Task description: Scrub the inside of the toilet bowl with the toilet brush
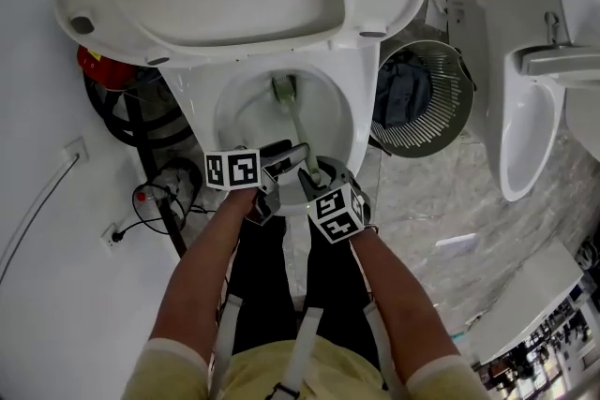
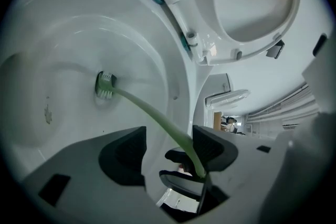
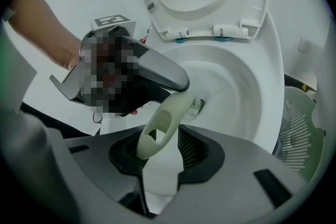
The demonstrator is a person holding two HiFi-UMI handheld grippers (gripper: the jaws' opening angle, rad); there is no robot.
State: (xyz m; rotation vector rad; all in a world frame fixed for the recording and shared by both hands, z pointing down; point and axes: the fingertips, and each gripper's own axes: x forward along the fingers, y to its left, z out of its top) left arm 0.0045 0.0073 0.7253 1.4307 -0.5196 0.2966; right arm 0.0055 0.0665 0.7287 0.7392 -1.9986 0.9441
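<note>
The toilet brush [image 1: 296, 126] stands in the toilet bowl [image 1: 342, 112] at the centre of the head view, with its bristle head low against the inner wall. Just left of it, your left gripper [image 2: 168, 152] has its jaws wide, and the green handle passes between them unpinched. Just right, your right gripper [image 3: 160, 150] is clamped on the handle's looped end.
</note>
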